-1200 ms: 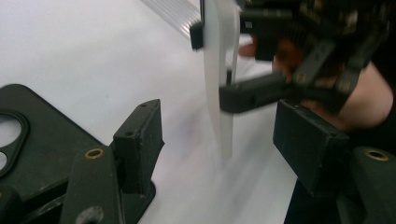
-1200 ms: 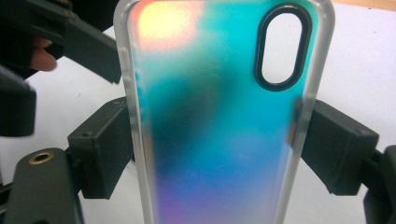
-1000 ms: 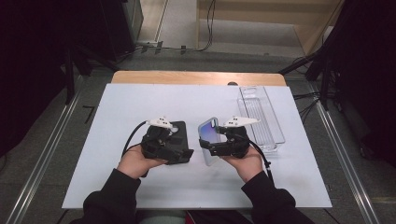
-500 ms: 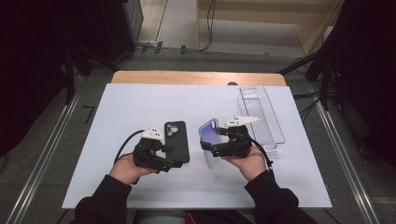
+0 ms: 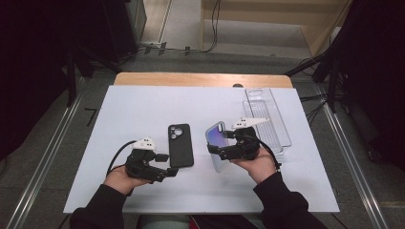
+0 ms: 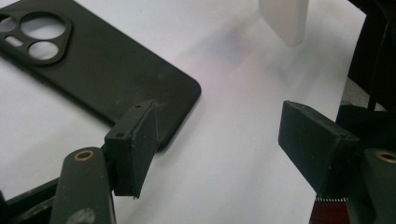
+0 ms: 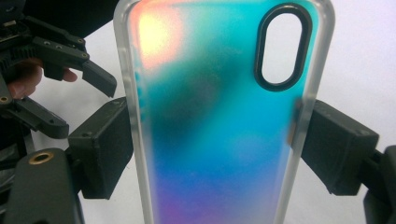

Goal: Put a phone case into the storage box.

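A black phone case [image 5: 180, 145] lies flat on the white table [image 5: 143, 105], camera cutout at its far end. My left gripper [image 5: 168, 165] sits just left of the case's near end, jaws open and empty. In the left gripper view the case [image 6: 93, 65] lies up and left, its corner beside the left pad [image 6: 140, 140] of my gripper [image 6: 219, 121]. My right gripper [image 5: 220, 150] holds an iridescent translucent phone case [image 5: 216, 136] tilted up off the table. In the right gripper view both pads of my gripper [image 7: 210, 135] press on the long edges of that case [image 7: 210, 116].
A clear plastic tray [image 5: 265, 117] lies at the right of the table, just beyond my right hand. A wooden strip [image 5: 200, 80] runs along the table's far edge. In the right gripper view the left gripper [image 7: 60, 46] shows at the upper left.
My left hand has drawn back toward the near left and sunk lower, uncovering the black case, which stays flat on the table. The right hand and its case have not moved.
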Demonstrator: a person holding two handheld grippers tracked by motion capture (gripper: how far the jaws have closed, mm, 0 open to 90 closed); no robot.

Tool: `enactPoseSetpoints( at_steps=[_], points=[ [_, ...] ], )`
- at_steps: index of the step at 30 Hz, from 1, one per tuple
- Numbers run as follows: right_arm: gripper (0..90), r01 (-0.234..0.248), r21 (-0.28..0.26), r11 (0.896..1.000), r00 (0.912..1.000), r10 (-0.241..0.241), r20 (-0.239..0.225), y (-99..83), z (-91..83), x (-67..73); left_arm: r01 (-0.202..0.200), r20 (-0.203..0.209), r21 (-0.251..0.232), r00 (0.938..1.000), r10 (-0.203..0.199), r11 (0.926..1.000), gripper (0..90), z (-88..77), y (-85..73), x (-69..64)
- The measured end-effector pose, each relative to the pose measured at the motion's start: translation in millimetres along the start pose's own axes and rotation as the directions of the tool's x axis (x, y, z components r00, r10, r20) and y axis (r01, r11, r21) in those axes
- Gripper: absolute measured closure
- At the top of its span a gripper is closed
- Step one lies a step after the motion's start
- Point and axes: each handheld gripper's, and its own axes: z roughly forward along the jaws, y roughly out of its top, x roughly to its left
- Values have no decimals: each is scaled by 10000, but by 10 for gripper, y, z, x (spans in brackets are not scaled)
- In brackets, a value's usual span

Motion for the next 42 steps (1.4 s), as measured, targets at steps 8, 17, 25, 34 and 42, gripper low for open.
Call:
enactPoseSetpoints(
  at_steps=[8,17,25,34,42],
  points=[
    [153,-24,-117,9999,9999,26,158,31,-70,-44,591,-539,-232,9967,-602,9980,288,-87,-77,30],
    [153,-172,-416,9990,9980,197,597,92,-215,-111,1858,-832,-574,9782,-1902,9809,288,-174,-87,114],
    [153,-348,-670,9971,9964,399,753,167,-329,-192,2022,-1113,-680,9716,-2088,9770,288,-204,-108,145],
    [153,-441,-974,9943,9929,543,1056,254,-458,-292,2250,-1085,-627,9669,-2308,9723,288,-226,-139,159],
    [153,-348,-1176,9924,9883,517,1433,324,-556,-364,2160,-1184,-628,9678,-2222,9744,288,-232,-167,145]
  ],
)
